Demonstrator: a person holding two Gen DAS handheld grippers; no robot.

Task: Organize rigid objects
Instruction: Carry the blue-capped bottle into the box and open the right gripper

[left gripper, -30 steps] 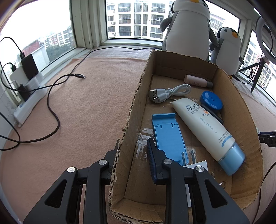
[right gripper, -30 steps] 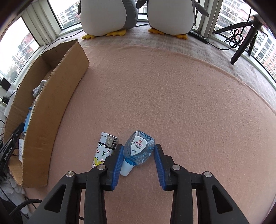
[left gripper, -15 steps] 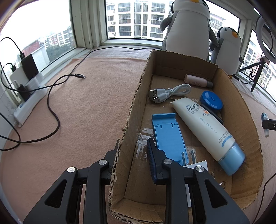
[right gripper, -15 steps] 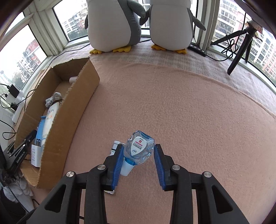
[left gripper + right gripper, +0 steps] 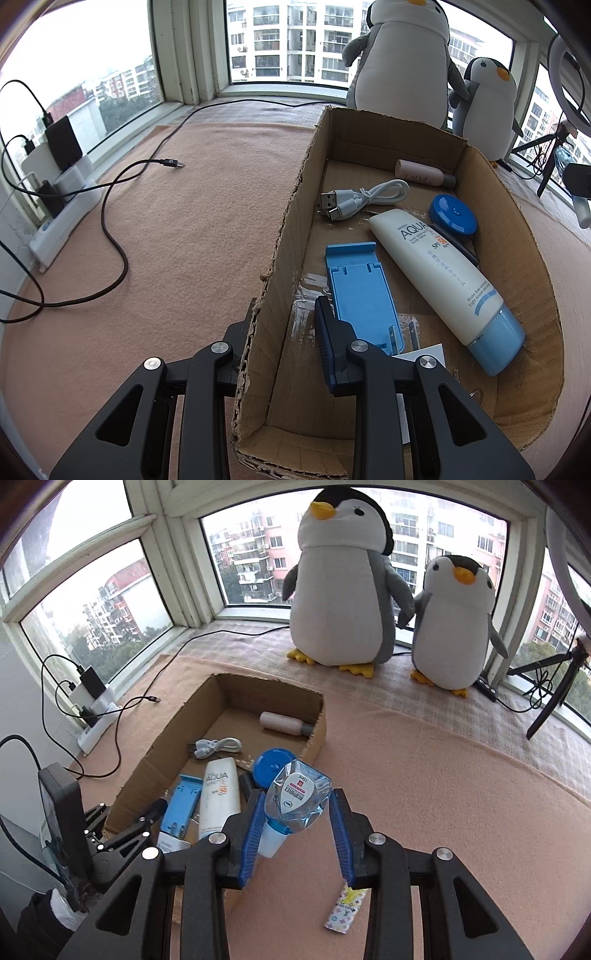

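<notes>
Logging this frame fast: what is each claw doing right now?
Left claw: shut on the brown cardboard box's side wall.
Right claw: shut on a small clear blue plastic bottle with white cap.

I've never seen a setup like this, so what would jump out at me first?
Probably the two plush penguins on the window ledge. Next, the right gripper, which pinches a small clear blue bottle above the pink blanket, beside a cardboard box whose wall the left gripper clamps.

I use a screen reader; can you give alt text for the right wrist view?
The right gripper holds a small clear blue bottle above the cardboard box of toiletries, its jaws shut on it. Two plush penguins stand at the window.
</notes>
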